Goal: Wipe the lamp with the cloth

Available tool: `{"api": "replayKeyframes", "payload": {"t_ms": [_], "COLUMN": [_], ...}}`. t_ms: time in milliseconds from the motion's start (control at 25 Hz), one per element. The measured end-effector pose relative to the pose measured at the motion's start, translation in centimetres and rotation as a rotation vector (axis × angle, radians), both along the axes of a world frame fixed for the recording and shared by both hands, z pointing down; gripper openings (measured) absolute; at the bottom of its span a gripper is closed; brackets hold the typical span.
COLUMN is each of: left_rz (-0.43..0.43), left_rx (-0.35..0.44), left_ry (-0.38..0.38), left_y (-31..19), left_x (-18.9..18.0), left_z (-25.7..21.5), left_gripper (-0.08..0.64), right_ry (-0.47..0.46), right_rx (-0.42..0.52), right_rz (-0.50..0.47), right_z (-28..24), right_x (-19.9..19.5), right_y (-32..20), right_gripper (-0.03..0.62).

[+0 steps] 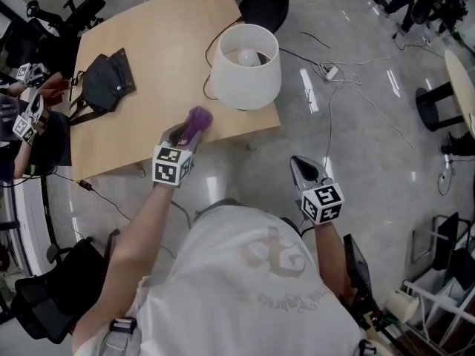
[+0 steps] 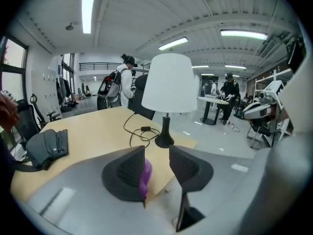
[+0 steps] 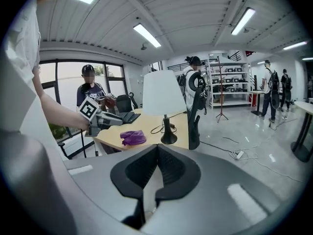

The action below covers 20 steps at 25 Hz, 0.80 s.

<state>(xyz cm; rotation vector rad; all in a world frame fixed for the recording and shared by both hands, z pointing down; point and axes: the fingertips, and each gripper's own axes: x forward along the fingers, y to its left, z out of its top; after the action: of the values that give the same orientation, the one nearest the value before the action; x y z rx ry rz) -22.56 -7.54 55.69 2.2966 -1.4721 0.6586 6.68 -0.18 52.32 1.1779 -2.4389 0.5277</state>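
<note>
The wooden bench [image 1: 148, 43] carries the white-shaded lamp [image 1: 246, 67] near its right front corner and a black bag [image 1: 106, 81] well to the left. My left tool [image 1: 180, 135] hangs at the front edge, jaws apart, gripping nothing. My right tool [image 1: 303, 167], over the floor, is closed and empty. The purple cloth [image 1: 198, 119] lies bunched on the bench just beyond my left tool, near the lamp.

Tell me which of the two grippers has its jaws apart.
The left gripper: its jaws stand apart, with the purple cloth close by them but not pinched. The right gripper has its jaws closed together with nothing between them.
</note>
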Motion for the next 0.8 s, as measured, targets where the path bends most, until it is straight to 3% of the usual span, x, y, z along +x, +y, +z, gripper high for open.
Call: {"api": "replayKeyframes", "payload": {"t_ms": [200, 320, 440, 800], "left_rz": [-0.018, 0.023, 0.073, 0.088], "left_rx": [0.072, 0.109, 0.133, 0.14], "left_ry": [0.126, 0.187, 0.21, 0.212], "left_y": [3.9, 6.5, 9.2, 13.1], "left_x": [5.3, 8.9, 11.8, 16.1], "left_z": [-4.0, -6.0, -7.3, -8.5], "left_gripper": [0.067, 0.011, 0.002, 0.002], "right_ry": [-0.026, -0.054, -0.097, -0.195], "right_rx": [0.034, 0.062, 0.1, 0.147], "right_rz": [-0.047, -0.077, -0.109, -0.169], "right_z": [-1.1, -2.0, -3.4, -5.5], "right_x": [1.5, 2.2, 2.0, 2.8], "right_y": [-0.1, 0.0, 0.5, 3.8], "right_gripper": [0.014, 0.014, 0.014, 0.014]}}
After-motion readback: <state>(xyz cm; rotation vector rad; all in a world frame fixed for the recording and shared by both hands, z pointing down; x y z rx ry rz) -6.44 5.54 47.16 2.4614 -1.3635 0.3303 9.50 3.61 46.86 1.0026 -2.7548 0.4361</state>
